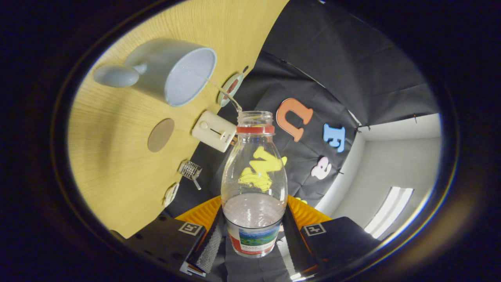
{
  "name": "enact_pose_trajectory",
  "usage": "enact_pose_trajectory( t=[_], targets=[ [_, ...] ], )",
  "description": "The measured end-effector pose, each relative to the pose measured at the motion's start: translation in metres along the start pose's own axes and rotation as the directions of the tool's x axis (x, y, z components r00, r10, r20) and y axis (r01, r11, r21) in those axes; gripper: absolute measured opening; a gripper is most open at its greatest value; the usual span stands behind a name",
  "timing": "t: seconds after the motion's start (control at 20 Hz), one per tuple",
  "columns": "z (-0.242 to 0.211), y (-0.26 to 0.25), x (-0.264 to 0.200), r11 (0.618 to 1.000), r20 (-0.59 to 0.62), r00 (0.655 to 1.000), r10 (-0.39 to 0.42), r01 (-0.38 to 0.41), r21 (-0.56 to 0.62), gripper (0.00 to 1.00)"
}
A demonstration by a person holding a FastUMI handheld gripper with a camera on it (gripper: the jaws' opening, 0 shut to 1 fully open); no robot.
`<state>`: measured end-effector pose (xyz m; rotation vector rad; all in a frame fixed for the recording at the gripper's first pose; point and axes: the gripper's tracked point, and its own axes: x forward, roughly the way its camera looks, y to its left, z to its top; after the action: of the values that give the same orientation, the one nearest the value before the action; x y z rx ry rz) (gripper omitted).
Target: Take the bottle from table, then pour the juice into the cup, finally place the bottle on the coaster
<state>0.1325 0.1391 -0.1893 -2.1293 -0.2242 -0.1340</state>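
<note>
The gripper (253, 239) was closed on the bottle (253, 184), its two fingers pressing the labelled lower body from either side. The bottle lay tipped well over relative to the wooden table (109, 156), its long axis running straight ahead from the fingers, base nearest them and open, uncapped mouth with the red neck ring pointing far ahead. Clear liquid pooled in the lower half of the bottle, and a thin stream arced from the mouth leftward toward the open cup (172, 72), which stood on the table to the far left, handle away from the stream.

The round brown coaster (161, 134) lay on the table nearer than the cup, well apart from the bottle. Beside it, toward the table's edge, sat a small white box (213, 130), a little wire piece (190, 170) nearer, and a round disc (231, 89) farther off.

The stream looked thin and long, so the main risk I judged was liquid falling short or missing the cup's rim, caused by a small roll of the wrist or by the mouth sitting too far from the cup. A grip so low on the smooth body could also let the bottle slip or swing.
</note>
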Motion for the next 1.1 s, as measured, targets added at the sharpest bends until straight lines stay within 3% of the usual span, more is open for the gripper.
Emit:
enact_pose_trajectory(
  t=[0.55,1.1],
  targets=[
    [-0.001,-0.031,0.005,0.996,0.019,0.997,-0.071,0.072,-0.049,0.79],
    [0.005,-0.026,0.009,0.995,0.044,0.997,-0.06,0.063,-0.075,0.79]
  ],
)
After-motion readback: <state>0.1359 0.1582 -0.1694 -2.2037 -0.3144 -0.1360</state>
